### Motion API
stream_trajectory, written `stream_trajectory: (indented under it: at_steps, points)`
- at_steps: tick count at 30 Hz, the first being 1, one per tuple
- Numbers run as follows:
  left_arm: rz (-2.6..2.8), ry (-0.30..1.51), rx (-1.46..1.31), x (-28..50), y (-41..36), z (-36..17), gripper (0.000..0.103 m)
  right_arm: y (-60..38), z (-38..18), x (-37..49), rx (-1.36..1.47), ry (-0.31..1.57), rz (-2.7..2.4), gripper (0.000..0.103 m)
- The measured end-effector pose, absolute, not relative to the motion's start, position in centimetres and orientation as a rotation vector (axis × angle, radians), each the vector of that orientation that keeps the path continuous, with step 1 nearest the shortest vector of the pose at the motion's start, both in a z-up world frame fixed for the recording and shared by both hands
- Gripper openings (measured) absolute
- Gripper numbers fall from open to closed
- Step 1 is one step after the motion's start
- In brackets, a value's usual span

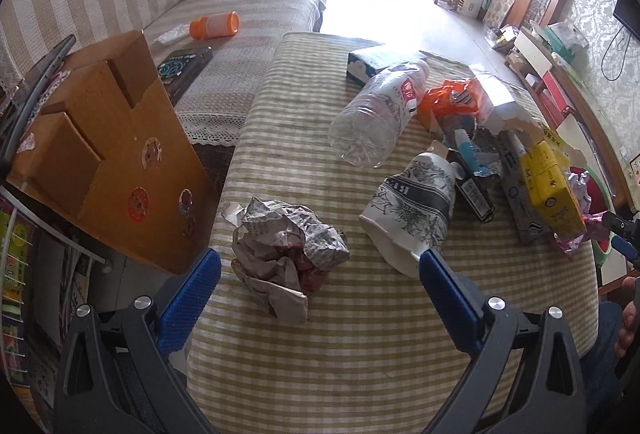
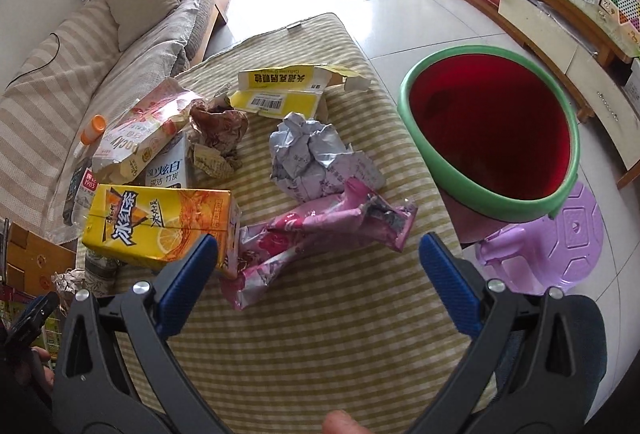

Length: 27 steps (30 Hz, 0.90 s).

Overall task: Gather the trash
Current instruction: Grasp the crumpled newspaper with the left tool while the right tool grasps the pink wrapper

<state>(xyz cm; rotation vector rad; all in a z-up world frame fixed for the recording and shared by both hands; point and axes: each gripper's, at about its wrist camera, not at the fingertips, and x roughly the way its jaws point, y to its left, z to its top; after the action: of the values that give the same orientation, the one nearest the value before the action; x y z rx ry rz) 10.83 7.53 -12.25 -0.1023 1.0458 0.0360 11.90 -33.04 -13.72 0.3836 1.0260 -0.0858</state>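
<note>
Both of my grippers are wide open and empty, hovering low over the striped counter (image 1: 360,334), so I judge this is the reach step with nothing collected yet. My left gripper (image 1: 320,270) frames the crumpled newspaper ball (image 1: 286,254), which lies just ahead between the pads, untouched. My right gripper (image 2: 319,260) sits over the pink wrapper (image 2: 320,230), its near end between the fingers, with the yellow tea carton (image 2: 160,222) just beside the left pad. Next move probably: drop lower, close on the wrapper, swing right to the green-rimmed bin (image 2: 490,129) standing off the counter edge near the purple stool (image 2: 560,246). The wrapper is thin and flat, so it needs a low pinch. Further out: silver foil wad (image 2: 308,149), torn yellow box (image 2: 280,89), paper cup (image 1: 412,209), clear bottle (image 1: 376,117). The bin looks empty.
</note>
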Motion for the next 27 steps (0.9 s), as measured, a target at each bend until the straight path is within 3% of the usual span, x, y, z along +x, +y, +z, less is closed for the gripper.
stream_trajectory:
  at_steps: [4,10,13,14,19,21,22,23,27]
  points:
    - [0.055,1.089,-0.125,12.2,8.3,-13.5,0.095,-33.0,-14.6,13.1,0.39,1.044,-0.103,0.099]
    - [0.062,1.133,-0.128,13.5,8.3,-15.4,0.093,-33.4,-15.7,14.2,0.39,1.069,-0.13,0.085]
    - [0.072,1.144,-0.098,13.7,7.9,-15.9,0.079,-33.7,-16.3,14.3,0.401,1.083,-0.137,0.076]
    - [0.073,1.147,-0.089,13.7,7.8,-16.0,0.071,-33.8,-16.4,14.3,0.406,1.086,-0.135,0.072]
    - [0.067,1.141,-0.053,13.4,7.3,-15.8,0.058,-33.9,-16.4,13.6,0.421,1.079,-0.131,0.06]
    - [0.062,1.136,-0.048,13.2,7.1,-15.6,0.053,-33.9,-16.2,13.5,0.423,1.071,-0.128,0.041]
    - [0.061,1.132,-0.044,13.2,7.1,-15.4,0.052,-34.0,-16.1,13.5,0.43,1.072,-0.124,0.04]
    - [0.061,1.128,-0.038,13.1,7.0,-15.2,0.048,-34.1,-16.1,13.4,0.433,1.073,-0.122,0.033]
    - [0.045,1.113,-0.035,12.6,6.7,-14.7,0.042,-34.2,-15.7,13.0,0.435,1.064,-0.109,0.028]
